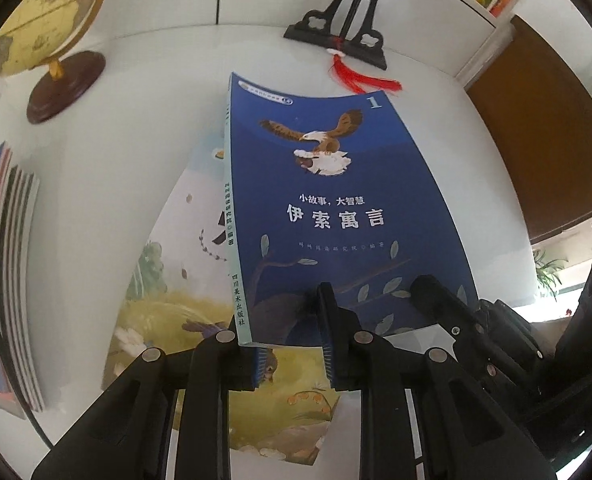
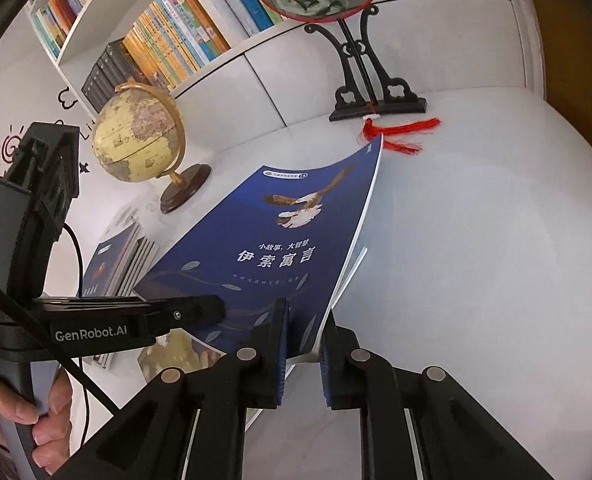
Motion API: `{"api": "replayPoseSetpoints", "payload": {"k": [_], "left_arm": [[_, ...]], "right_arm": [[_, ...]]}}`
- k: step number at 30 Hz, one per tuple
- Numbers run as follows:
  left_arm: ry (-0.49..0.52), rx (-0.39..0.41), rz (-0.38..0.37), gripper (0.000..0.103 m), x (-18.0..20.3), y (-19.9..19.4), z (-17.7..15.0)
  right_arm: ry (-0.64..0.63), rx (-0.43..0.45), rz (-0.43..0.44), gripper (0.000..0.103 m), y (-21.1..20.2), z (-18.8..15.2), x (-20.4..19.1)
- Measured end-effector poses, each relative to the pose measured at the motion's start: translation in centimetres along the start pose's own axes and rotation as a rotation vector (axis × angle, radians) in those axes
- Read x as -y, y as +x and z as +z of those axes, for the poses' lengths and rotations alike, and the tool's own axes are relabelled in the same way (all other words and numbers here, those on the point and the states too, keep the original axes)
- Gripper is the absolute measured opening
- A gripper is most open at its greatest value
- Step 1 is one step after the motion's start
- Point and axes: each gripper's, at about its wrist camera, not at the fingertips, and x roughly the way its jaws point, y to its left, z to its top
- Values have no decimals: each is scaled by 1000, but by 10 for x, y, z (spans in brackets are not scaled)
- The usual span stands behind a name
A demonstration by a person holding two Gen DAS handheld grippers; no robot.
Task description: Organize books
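Blue book (image 1: 336,200), lifted off the counter (image 2: 476,240): left tool (image 1: 291,344) pinching its spine corner, right tool (image 2: 302,356) pinching its page edge; slip risk, limp cover sagging from shallow grips.

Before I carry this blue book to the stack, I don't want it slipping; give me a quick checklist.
1. Left gripper clamps the blue book at its near edge by the spine: ok.
2. Right gripper clamps its page edge: ok.
3. Book lifted off the picture book: ok, tilted.
4. Far corner clears the tassel: cannot tell.
5. Stack reachable, left of the book: ok.
6. Globe apart from the path: cannot tell.
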Motion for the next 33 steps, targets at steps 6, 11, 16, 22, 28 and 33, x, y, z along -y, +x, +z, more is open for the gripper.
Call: {"api": "replayPoseSetpoints", "payload": {"k": [6,11,16,22,28,33], "left_arm": [[63,35,29,19,7,-9,-2],[102,72,39,19,11,-21,-5],[111,79,27,19,9,-28,-6],[136,99,15,20,7,-40,-16],[130,161,-31,20,-3,-58,-22],[139,212,-28,20,-10,-79,-20]], "right_arm": [[-30,25,-25,13,-7,3,-9],[-49,63,-35,14,-14,5,-15],[-77,85,-50,14,-20,7,-24],[-119,103,-79,14,-27,3,-38],[-198,148,-101,15,-39,1,-56],[-238,179,-117,16,-46,6,-71]]}}
